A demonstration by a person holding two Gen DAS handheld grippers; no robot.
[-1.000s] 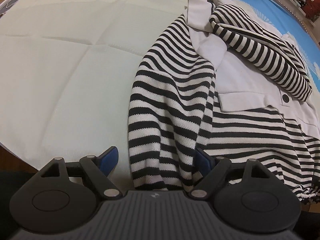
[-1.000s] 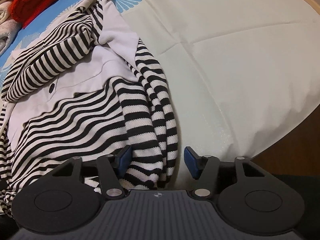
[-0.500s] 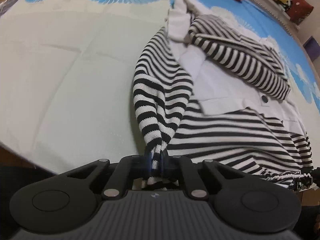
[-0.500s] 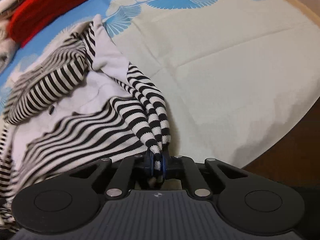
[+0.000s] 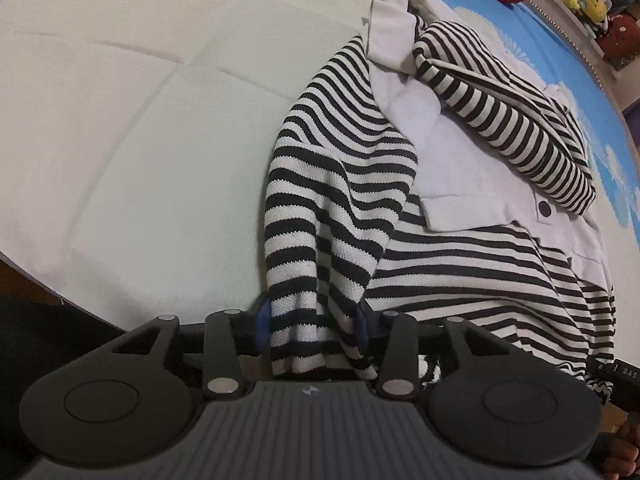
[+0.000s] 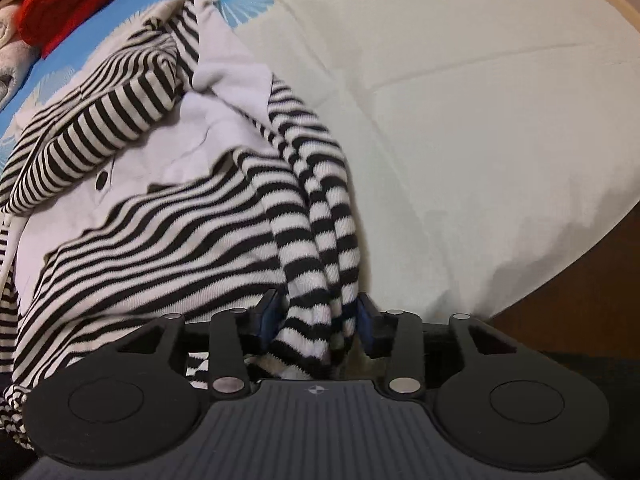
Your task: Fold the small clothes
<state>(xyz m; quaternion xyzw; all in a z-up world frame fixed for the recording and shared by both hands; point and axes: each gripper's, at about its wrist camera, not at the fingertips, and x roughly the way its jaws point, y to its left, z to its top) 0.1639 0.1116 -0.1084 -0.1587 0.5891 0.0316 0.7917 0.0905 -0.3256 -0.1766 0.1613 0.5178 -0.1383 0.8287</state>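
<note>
- The striped top (image 5: pixel 460 280) lies crumpled on the pale bedcover (image 5: pixel 140 140).
- Left gripper (image 5: pixel 312 322) — jaws opening, a striped sleeve end between the pads.
- Right gripper (image 6: pixel 316 320) — jaws opening around bunched striped fabric at the hem.

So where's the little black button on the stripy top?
In the left wrist view the small round black button sits right of centre on the plain white panel of the black-and-white striped knitted top, just below its folded-over striped sleeve.
</note>
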